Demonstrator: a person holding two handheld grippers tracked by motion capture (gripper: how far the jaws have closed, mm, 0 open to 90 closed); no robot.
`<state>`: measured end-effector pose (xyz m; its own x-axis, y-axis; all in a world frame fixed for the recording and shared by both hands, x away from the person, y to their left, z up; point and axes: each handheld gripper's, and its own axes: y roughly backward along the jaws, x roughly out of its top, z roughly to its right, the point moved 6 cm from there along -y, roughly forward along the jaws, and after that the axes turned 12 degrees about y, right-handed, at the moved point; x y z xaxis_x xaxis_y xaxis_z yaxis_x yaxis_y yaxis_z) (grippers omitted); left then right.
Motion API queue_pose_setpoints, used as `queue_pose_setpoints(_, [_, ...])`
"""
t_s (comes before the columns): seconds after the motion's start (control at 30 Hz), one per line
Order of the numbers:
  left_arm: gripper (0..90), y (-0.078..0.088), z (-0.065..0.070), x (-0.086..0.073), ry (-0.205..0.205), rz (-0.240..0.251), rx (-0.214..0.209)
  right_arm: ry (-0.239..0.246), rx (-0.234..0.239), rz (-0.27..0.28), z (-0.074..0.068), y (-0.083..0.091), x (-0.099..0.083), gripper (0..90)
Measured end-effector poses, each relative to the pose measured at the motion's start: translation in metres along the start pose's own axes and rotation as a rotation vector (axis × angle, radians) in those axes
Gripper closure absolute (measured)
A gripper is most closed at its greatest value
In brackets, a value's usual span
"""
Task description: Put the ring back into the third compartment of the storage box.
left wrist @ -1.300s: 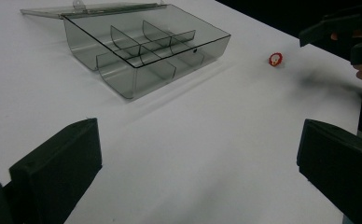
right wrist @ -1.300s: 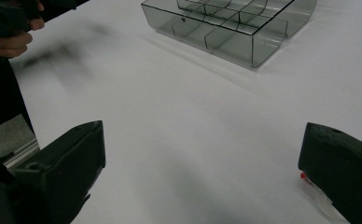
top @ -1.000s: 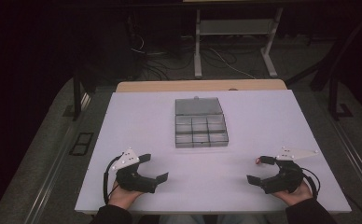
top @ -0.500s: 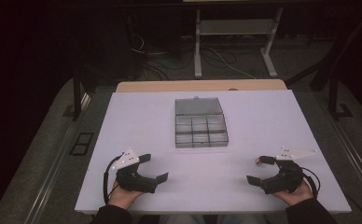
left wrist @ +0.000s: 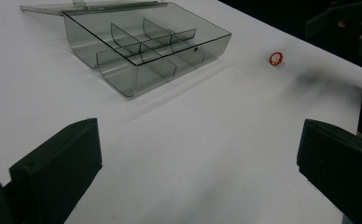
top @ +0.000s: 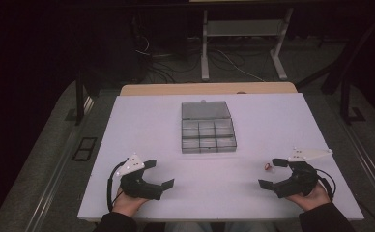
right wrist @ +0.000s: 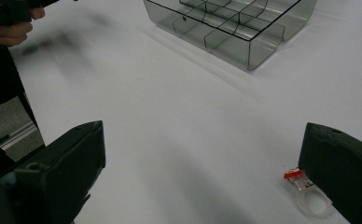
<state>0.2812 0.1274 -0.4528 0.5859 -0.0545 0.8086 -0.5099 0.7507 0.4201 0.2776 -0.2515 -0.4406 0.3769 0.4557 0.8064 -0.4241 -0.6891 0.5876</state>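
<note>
1. Nearest the person, the left gripper (top: pixel 157 175) and right gripper (top: pixel 274 172) are held with jaws spread, grasping nothing — no shift is seen from the earlier frames.
2. A small red ring (top: pixel 268 167) lies just beside the right gripper, well short of the compartment box (top: pixel 208 134).
3. Beyond, the box is seen with its lid open — unchanged, nothing begun.

One compartment box (top: pixel 208 126), one small ring (top: pixel 268 167), two tongs: left tongs (top: pixel 158 174), right tongs (top: pixel 272 173).

Small red-and-clear object (top: pixel 268 167) too small to identify, compartment box (right wrist: pixel 235 23) cut by top edge, its contents unclear
</note>
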Motion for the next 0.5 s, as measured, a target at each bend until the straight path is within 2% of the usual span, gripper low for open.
queue_pose_setpoints(0.2, [0.0,0.0,0.0,0.0,0.003,0.0,0.002,0.001,0.0,-0.006,0.004,0.004,0.002,0.0])
queue_pose_setpoints(0.5, [0.0,0.0,0.0,0.0,0.005,-0.001,0.0,0.001,0.002,-0.051,0.011,0.005,0.001,0.0])
